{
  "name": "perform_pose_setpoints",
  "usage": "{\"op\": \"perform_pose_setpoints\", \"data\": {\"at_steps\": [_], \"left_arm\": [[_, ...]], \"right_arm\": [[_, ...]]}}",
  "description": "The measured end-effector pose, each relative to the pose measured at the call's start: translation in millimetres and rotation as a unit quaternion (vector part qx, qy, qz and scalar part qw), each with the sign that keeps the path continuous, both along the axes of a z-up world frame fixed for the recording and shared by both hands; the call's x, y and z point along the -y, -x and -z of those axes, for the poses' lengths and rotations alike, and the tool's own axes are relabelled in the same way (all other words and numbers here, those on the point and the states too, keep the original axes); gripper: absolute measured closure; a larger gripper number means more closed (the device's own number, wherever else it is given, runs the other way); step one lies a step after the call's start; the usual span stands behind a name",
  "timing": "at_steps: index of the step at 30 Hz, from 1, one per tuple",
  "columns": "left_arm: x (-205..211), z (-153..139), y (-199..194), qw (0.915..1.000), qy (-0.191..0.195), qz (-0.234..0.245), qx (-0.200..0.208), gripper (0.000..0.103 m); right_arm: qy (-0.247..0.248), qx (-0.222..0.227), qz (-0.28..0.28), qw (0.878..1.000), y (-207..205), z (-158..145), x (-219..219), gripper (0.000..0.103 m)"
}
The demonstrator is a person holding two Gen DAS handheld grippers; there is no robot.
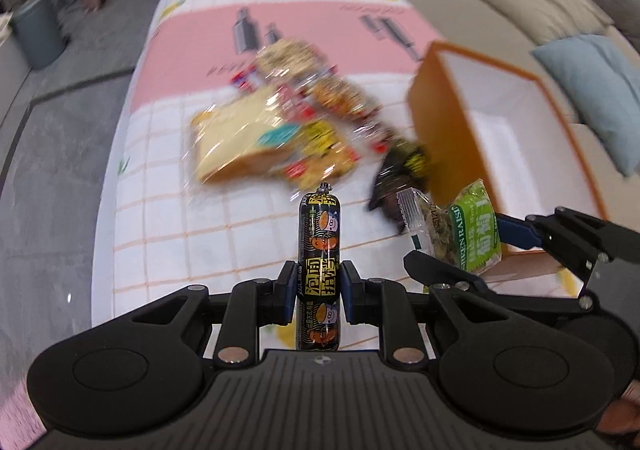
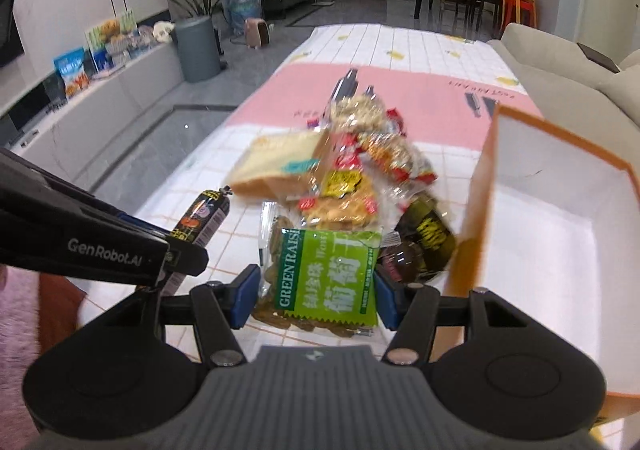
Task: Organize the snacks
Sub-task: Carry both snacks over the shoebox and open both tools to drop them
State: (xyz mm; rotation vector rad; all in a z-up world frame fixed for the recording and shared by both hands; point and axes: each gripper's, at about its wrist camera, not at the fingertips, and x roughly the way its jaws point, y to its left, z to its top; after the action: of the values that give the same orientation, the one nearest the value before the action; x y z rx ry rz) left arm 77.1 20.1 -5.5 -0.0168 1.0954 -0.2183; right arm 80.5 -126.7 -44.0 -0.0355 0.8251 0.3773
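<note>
Left wrist view: my left gripper [image 1: 319, 286] is clamping a black sausage stick [image 1: 319, 246], and my right gripper [image 2: 314, 292] is gripping a green raisin packet [image 2: 332, 282].

The sausage is standing lengthwise between my left jaws, pointing forward above the checked tabletop [image 1: 168, 218]. My right jaws are pressing in on both side edges of the raisin packet, holding it up just beside the orange box [image 2: 520, 178], whose white inside is facing me. Beyond both grippers, a heap of snacks [image 2: 344, 170] is lying on the tabletop, a wrapped bread slice [image 2: 276, 162] at its left edge and a dark packet [image 2: 428, 234] just beside the box wall.
</note>
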Motion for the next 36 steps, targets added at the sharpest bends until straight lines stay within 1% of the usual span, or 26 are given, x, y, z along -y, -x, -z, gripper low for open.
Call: {"op": "perform_pose_setpoints", "data": {"at_steps": [3,6,8,10,13,15,18,21,23,25,29,32,36], "left_arm": [[22,-18,-1,0.9995,0.013,0.027,0.010,0.079],[47,-30,-6,0.9980,0.030,0.055,0.011,0.079],[65,-35,-12,0.9964,0.040,0.074,0.008,0.079],[85,-37,-19,0.9945,0.044,0.094,0.006,0.079],[117,-39,-30,0.9917,0.041,0.122,0.002,0.079],[136,-37,-39,0.9897,0.044,0.136,-0.006,0.079],[162,-30,-53,0.9867,0.040,0.156,-0.022,0.079],[180,-17,-61,0.9845,0.020,0.170,-0.039,0.079],[192,-5,-68,0.9832,0.003,0.175,-0.052,0.079],[197,7,-75,0.9822,-0.010,0.176,-0.065,0.079],[201,26,-85,0.9785,-0.027,0.186,-0.085,0.079],[201,35,-89,0.9755,-0.035,0.193,-0.099,0.079],[203,46,-93,0.9721,-0.049,0.201,-0.110,0.079]], "right_arm": [[-0.010,0.001,0.012,1.000,2,-22,28,0.045],[-0.029,-0.013,0.029,0.999,0,-39,62,0.045],[-0.033,-0.025,0.040,0.998,-3,-46,86,0.045],[-0.025,-0.036,0.050,0.998,-7,-51,107,0.045],[0.006,-0.052,0.061,0.997,-12,-51,132,0.045],[0.021,-0.068,0.067,0.995,-18,-47,146,0.045],[0.029,-0.097,0.071,0.992,-30,-37,162,0.045],[0.036,-0.128,0.064,0.989,-43,-23,170,0.045],[0.028,-0.156,0.059,0.986,-52,-11,177,0.045],[0.019,-0.179,0.059,0.982,-60,1,182,0.044],[0.024,-0.203,0.043,0.978,-64,21,182,0.044],[0.021,-0.216,0.039,0.975,-68,34,180,0.044],[0.031,-0.224,0.028,0.974,-73,44,172,0.043]]}}
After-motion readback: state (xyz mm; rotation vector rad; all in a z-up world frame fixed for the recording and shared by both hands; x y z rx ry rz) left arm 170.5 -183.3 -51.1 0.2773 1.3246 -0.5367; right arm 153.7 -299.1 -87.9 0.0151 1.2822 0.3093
